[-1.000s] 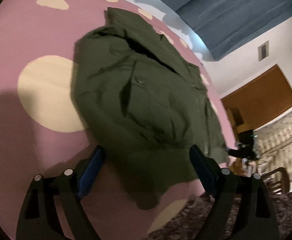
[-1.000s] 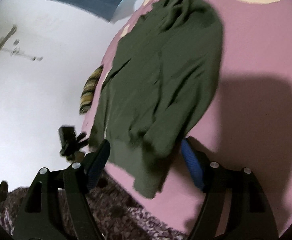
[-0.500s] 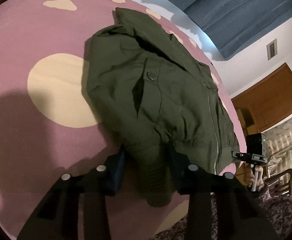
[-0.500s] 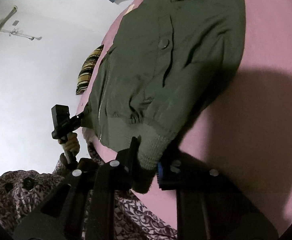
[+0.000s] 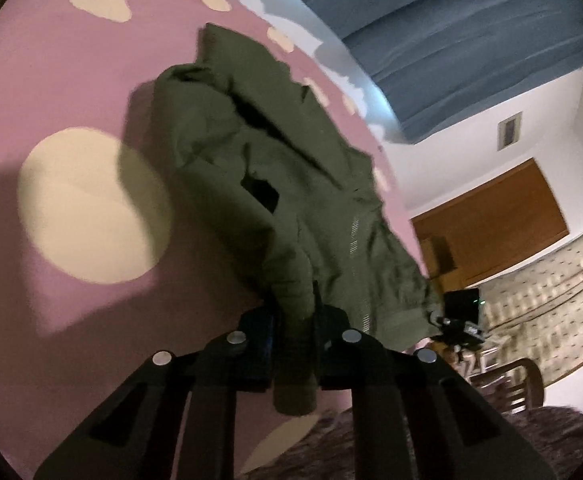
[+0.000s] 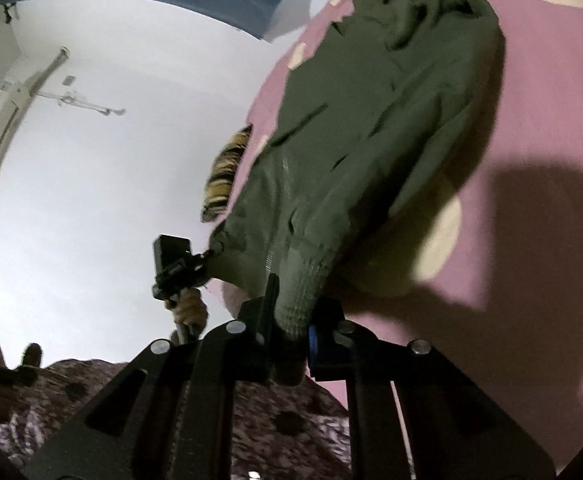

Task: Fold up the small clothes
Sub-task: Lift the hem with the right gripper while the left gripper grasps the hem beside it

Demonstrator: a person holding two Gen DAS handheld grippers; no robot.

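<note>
Jacket (image 5: 291, 184) lies on the bedspread (image 5: 51, 80); its near hem corners sit between the left gripper (image 5: 295, 336) and right gripper (image 6: 289, 320) jaws.

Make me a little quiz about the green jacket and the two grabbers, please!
1. True or false: the left hand-held gripper is shut on a ribbed cuff of the green jacket.
2. What does the right hand-held gripper pinch? A) a striped pillow B) the jacket's ribbed cuff C) nothing
3. Fill in: the jacket lies on a pink cover with cream ______ on it.

Key: 1 true; 2 B; 3 spots
</note>
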